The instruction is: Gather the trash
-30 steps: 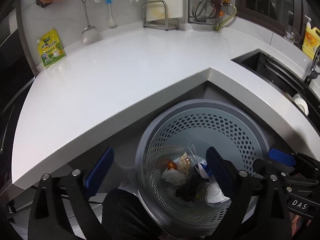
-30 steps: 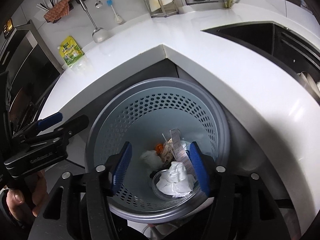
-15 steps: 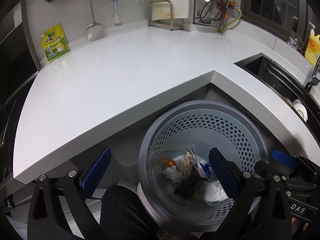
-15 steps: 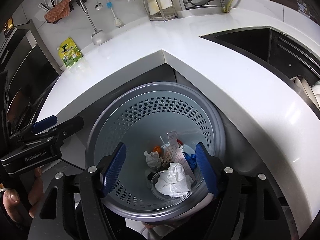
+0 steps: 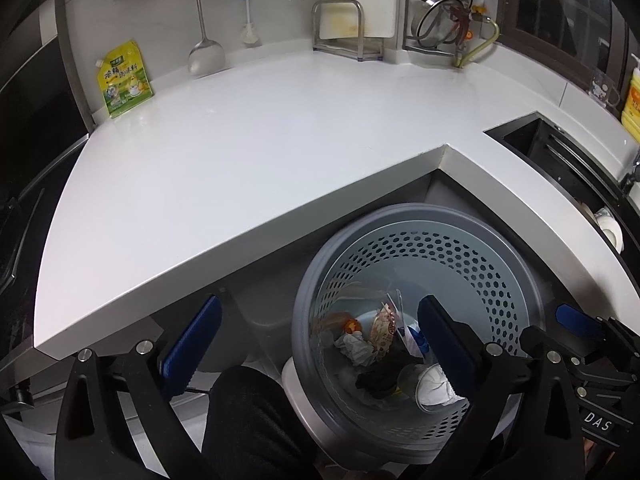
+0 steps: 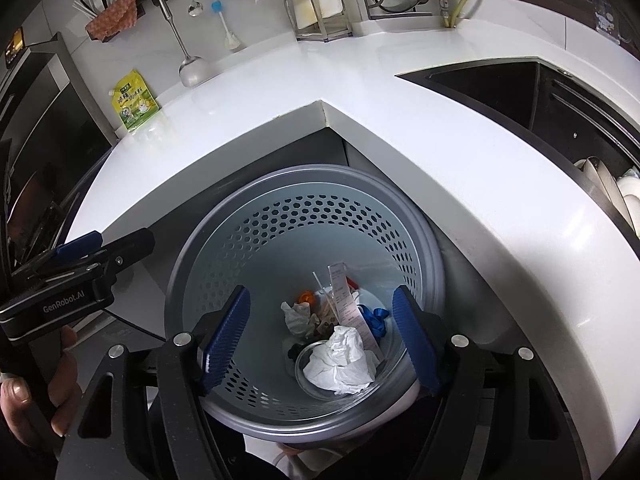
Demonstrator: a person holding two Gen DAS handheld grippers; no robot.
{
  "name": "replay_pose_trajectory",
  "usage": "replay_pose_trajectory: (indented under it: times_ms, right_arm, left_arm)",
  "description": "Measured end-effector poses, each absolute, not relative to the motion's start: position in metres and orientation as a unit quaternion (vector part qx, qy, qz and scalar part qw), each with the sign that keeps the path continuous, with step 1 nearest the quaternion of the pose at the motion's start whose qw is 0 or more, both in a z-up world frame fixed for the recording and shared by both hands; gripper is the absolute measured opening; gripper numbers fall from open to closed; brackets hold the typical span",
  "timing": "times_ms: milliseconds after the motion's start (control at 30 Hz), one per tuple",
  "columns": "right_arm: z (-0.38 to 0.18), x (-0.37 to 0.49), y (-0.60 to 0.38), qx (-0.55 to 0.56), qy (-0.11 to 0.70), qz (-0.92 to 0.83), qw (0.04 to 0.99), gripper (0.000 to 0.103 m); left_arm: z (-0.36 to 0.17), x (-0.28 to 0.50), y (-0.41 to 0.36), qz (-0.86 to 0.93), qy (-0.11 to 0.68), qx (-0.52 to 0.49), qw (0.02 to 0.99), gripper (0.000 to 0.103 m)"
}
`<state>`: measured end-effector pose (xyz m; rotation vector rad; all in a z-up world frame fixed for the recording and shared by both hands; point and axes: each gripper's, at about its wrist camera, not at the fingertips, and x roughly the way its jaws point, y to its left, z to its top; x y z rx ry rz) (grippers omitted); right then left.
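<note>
A grey perforated trash bin (image 5: 492,276) (image 6: 304,224) stands on the floor in the counter's inner corner. It holds crumpled white tissue (image 6: 340,360) in a clear cup, a receipt (image 6: 346,300), a snack wrapper (image 5: 382,330), a blue scrap (image 6: 374,318), an orange bit (image 5: 352,325) and something black (image 5: 378,376). My left gripper (image 5: 316,344) is open and empty above the bin's left rim. My right gripper (image 6: 320,340) is open and empty over the bin's mouth. Each gripper shows at the edge of the other's view.
The white L-shaped counter (image 5: 240,152) wraps behind the bin. A yellow-green pouch (image 5: 123,78) leans on the back wall beside a hanging ladle (image 5: 205,54), a brush and a cutting-board rack (image 5: 340,32). A dark sink (image 6: 520,100) lies at the right.
Both grippers have drawn back and up from the bin, so more of the counter shows. Both stay open and empty. The trash in the bin has not moved.
</note>
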<state>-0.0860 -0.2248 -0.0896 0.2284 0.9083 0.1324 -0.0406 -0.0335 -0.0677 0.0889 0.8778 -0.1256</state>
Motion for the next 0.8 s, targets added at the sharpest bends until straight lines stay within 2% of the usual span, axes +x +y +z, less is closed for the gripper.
replay_pose_trajectory:
  times_ms: [800]
  right_arm:
    - [-0.0879, -0.0844, -0.2182, 0.096, 0.439, 0.065, 0.891, 0.071]
  left_arm:
    - [-0.0680, -0.0396, -0.0335, -0.053, 0.423, 0.050, 0.903, 0.097]
